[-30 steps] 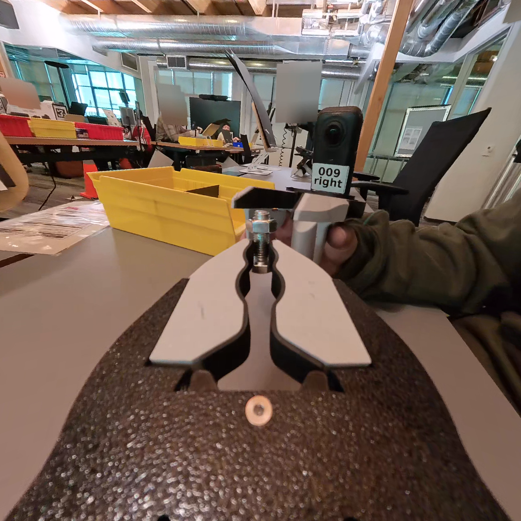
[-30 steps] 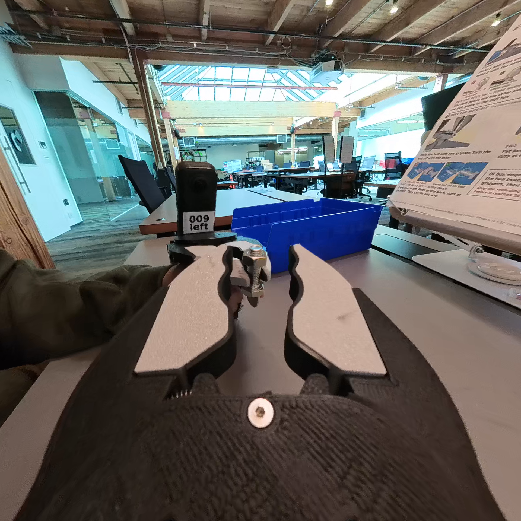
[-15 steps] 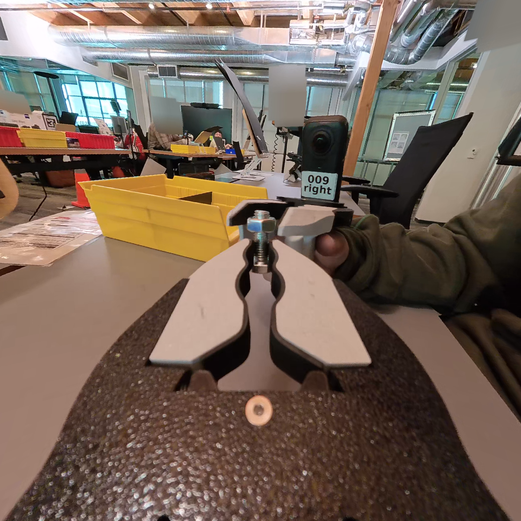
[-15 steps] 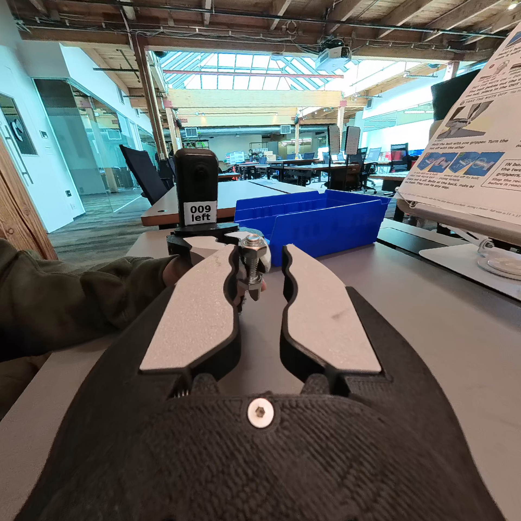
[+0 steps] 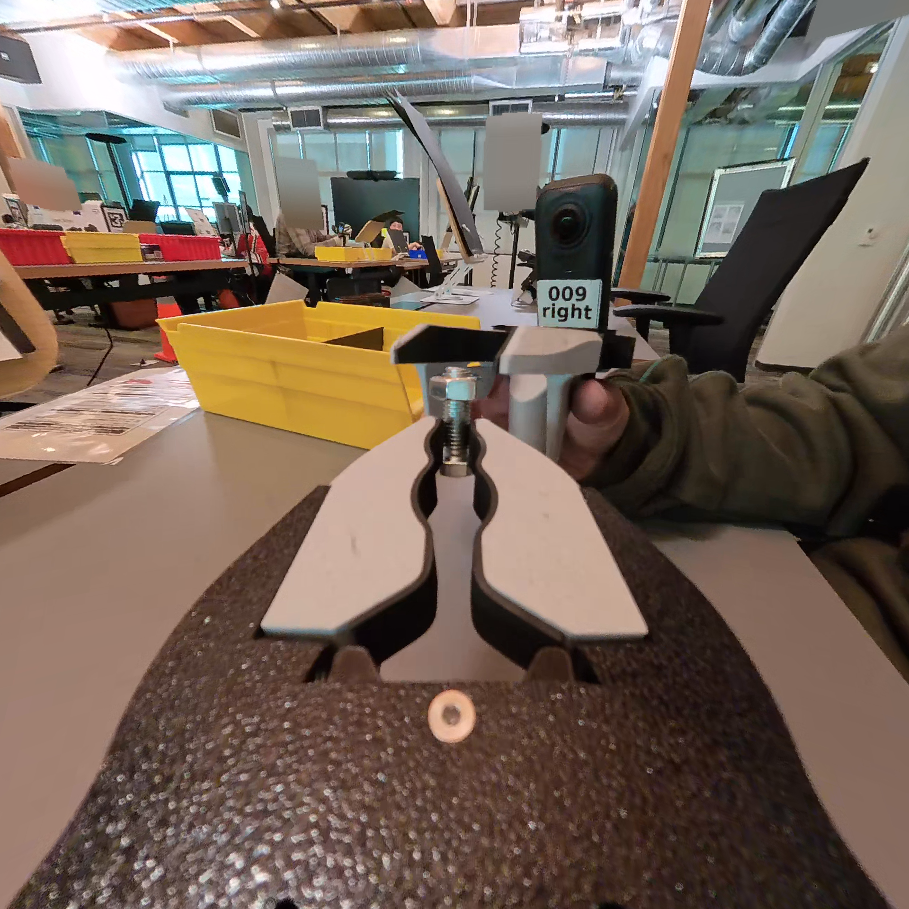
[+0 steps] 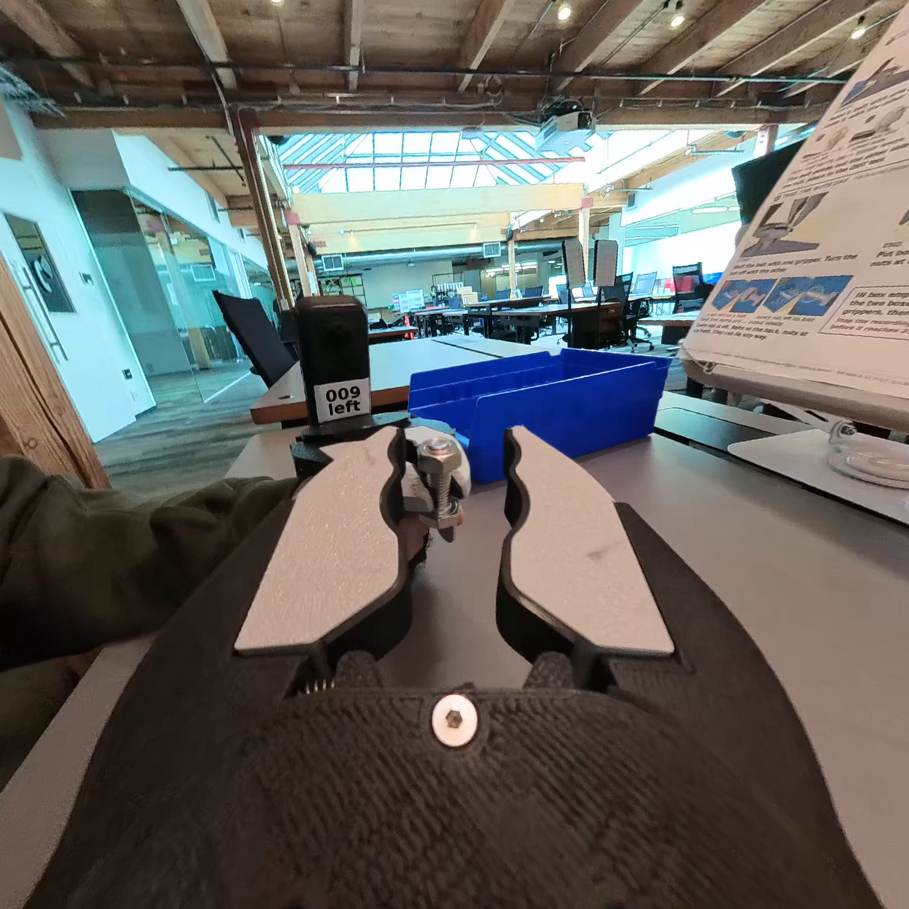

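My left gripper (image 5: pixel 455 445) is shut on the lower shank of a silver bolt (image 5: pixel 455 433) and holds it upright above the grey table (image 5: pixel 147 516). A hex nut (image 5: pixel 455 389) sits near the bolt's top. My right gripper (image 6: pixel 455 450) is open. The nut (image 6: pixel 438 460) and bolt (image 6: pixel 442 492) stand between its fingertips, close to the left finger (image 6: pixel 344 516) and apart from the right one. In the left wrist view the right gripper (image 5: pixel 497 344) hovers at the nut's level. In the right wrist view the left gripper (image 6: pixel 428 511) grips the bolt.
A yellow bin (image 5: pixel 295 374) stands behind the bolt on the left, with a printed sheet (image 5: pixel 93 418) beside it. A blue bin (image 6: pixel 541 408) stands ahead of the right gripper. An instruction sheet on a stand (image 6: pixel 811 270) is at the right. Green sleeves (image 5: pixel 738 442) reach in. My two grippers' fingertips are within a few centimetres of each other.
My right gripper's jaws narrowed around the nut half a second ago and have now opened wider again. The left gripper has kept its hold on the bolt.
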A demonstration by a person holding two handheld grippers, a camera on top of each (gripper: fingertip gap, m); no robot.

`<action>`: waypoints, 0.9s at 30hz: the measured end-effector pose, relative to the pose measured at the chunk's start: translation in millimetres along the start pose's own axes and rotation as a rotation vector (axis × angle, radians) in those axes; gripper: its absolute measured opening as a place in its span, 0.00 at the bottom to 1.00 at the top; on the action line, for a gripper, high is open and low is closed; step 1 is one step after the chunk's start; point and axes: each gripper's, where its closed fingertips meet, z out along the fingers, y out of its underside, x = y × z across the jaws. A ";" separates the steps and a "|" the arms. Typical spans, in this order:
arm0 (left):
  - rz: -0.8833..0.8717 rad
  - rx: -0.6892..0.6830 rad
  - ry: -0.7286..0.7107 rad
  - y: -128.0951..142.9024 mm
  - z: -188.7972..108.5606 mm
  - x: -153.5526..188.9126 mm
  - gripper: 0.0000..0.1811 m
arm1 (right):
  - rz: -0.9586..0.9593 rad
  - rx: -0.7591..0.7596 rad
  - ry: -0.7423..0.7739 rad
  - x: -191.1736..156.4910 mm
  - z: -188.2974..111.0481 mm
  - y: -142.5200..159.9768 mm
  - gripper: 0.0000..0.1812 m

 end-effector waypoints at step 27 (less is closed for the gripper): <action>-0.027 0.059 -0.029 -7.5 -4.8 -7.2 0.05 | 0.015 -0.031 0.048 11.8 -2.3 5.8 0.21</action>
